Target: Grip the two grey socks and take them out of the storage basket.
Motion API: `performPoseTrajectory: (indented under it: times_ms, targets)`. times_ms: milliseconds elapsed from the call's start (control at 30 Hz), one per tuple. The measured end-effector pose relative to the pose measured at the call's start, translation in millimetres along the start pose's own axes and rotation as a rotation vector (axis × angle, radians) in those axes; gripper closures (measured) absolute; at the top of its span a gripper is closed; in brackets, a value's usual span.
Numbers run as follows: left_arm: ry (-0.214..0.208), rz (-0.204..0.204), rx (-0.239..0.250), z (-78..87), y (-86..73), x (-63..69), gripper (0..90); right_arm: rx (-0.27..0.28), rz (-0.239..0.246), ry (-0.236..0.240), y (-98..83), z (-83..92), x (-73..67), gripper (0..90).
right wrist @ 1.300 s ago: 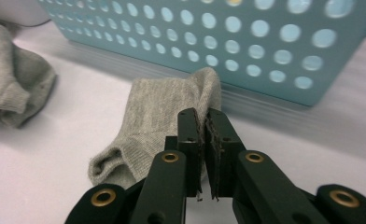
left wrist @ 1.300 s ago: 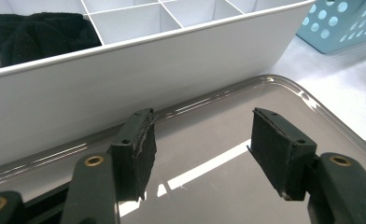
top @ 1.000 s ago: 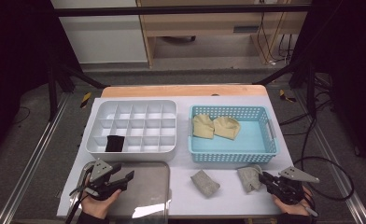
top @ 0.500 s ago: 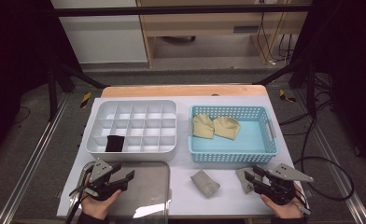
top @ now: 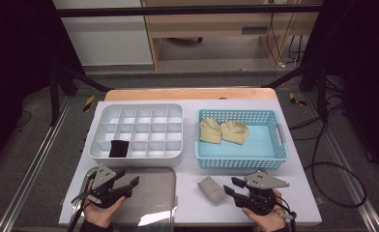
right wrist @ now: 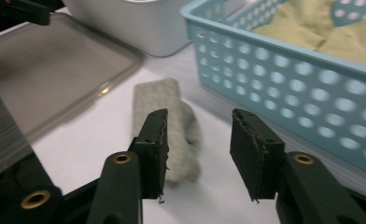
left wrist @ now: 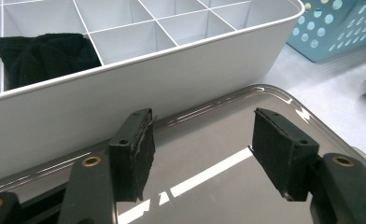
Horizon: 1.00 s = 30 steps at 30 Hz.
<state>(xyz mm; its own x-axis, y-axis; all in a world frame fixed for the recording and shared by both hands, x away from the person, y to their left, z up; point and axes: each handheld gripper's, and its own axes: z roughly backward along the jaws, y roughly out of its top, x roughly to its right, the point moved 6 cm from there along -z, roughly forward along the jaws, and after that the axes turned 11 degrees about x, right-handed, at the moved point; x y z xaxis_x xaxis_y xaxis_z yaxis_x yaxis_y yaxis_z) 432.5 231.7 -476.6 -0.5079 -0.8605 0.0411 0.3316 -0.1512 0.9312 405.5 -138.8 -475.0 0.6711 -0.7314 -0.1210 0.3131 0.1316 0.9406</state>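
A grey sock [top: 211, 189] lies on the white table in front of the blue basket [top: 240, 162]. My right gripper [top: 231, 186] is just to its right and points at it. In the right gripper view the grey sock [right wrist: 169, 107] lies past the left jaw. The right gripper [right wrist: 200, 135] is open; its jaws have just been closing a little, with nothing between the pads. My left gripper [top: 127, 178] hovers open over a clear lid [top: 149, 198]. In the left gripper view it [left wrist: 202, 135] is empty above the lid [left wrist: 218, 154].
A white compartment box [top: 134, 159] holds a black sock [top: 118, 148] in a front cell. Two yellow socks [top: 211, 130] lie in the basket. The table's front edge runs just behind both hands.
My right gripper has moved left along the table's front towards the grey sock, and its jaws stand wider than a second ago. The left gripper has stayed put.
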Motion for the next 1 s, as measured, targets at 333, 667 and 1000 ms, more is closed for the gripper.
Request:
performPoseTrajectory:
  times_ms: [333, 667, 1000]
  targets:
    - [0.009, 0.006, 0.005, 1.0, 0.7, -1.3, 38.7, -0.063, 0.045, 0.051, -6.1, -33.8, -33.6, 61.7]
    - [0.005, 0.007, 0.006, 1.3, 1.1, -0.4, 38.7, -0.143, 0.136, 0.009, -20.8, -56.0, -45.1, 72.4]
    - [0.002, 0.005, 0.002, 0.1, 0.4, 1.1, 38.9, -0.13, 0.086, -0.017, -18.6, -50.4, -32.5, 90.0]
